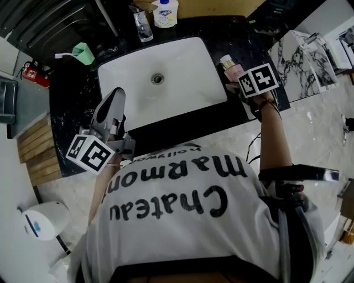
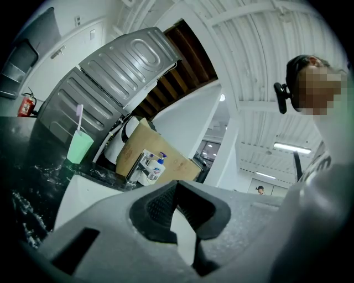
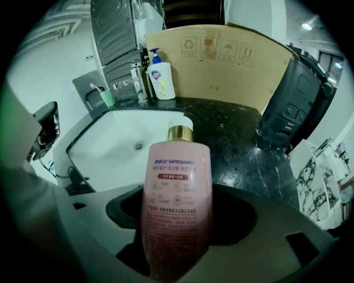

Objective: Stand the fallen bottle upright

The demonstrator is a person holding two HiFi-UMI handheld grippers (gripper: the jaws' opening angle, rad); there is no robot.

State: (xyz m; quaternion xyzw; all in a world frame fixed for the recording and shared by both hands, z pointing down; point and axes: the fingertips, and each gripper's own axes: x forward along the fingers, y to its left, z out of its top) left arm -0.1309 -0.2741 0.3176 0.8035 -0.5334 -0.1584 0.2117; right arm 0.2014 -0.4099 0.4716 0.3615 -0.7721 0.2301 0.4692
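White sink (image 1: 182, 61) — green cup (image 1: 84, 53), soap dispenser (image 1: 165, 12)

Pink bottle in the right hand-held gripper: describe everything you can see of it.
The pink bottle is glossy plastic with rounded shoulders and a gold cap; its front reads SAFEGUARD above small print. The right hand-held gripper is shut on its lower body, cap pointing away from that camera. It is over the black counter beside the sink. Its base is hidden, so contact with the counter is unclear.

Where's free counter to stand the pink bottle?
Best for the pink bottle: bare black counter right of the sink, up to the black unit; also left of the sink, in front of the green cup. Back edge is crowded: faucet, soap bottle.
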